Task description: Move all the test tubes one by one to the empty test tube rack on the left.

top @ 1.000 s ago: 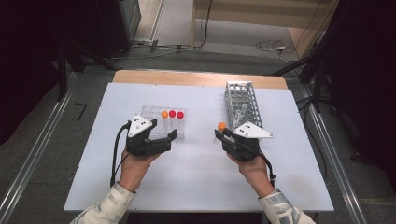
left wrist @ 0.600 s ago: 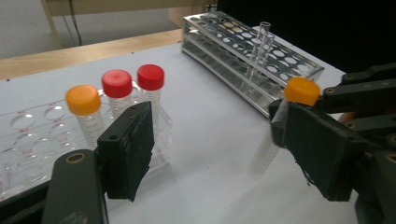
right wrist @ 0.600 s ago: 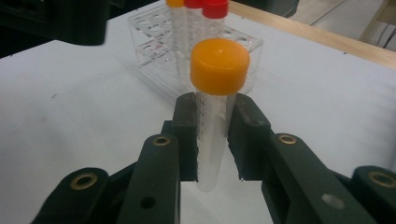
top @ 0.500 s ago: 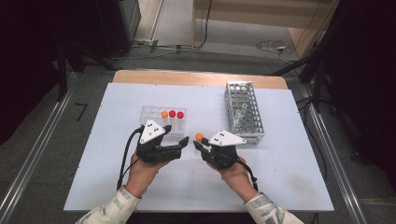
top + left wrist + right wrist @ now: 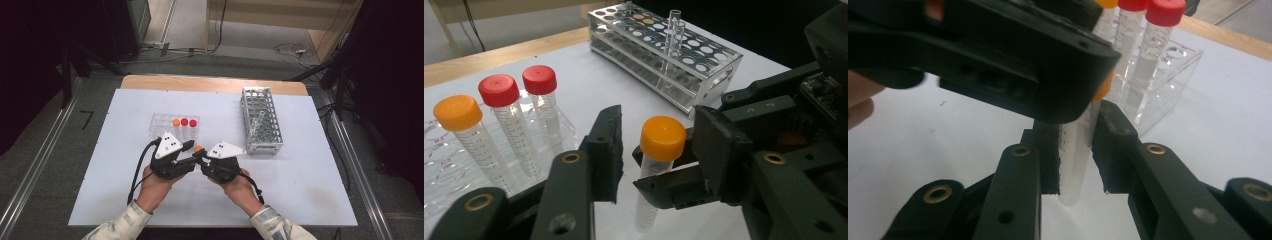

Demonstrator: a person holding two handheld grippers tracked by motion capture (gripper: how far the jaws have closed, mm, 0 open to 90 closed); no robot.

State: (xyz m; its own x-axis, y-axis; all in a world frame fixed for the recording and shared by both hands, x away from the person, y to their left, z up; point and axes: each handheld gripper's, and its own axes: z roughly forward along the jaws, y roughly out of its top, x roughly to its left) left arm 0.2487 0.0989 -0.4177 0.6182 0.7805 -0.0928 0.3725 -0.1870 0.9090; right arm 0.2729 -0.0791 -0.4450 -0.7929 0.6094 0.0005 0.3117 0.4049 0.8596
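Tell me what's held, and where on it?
The right gripper clamps an orange-capped tube by its clear body below the cap; the left gripper brackets its cap.

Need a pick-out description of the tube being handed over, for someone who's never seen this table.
On the white table, look in front of the clear rack, where the two hand-held grippers meet. The orange-capped tube stands upright there, its clear body clamped in the right gripper, its cap between the left gripper's jaws, which have just been closing. The rack's orange-capped tube stands beside two red-capped tubes; this one is in no rack.

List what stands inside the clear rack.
The clear rack holds three capped tubes: one orange, two red. Its near slots are hidden by the left gripper.
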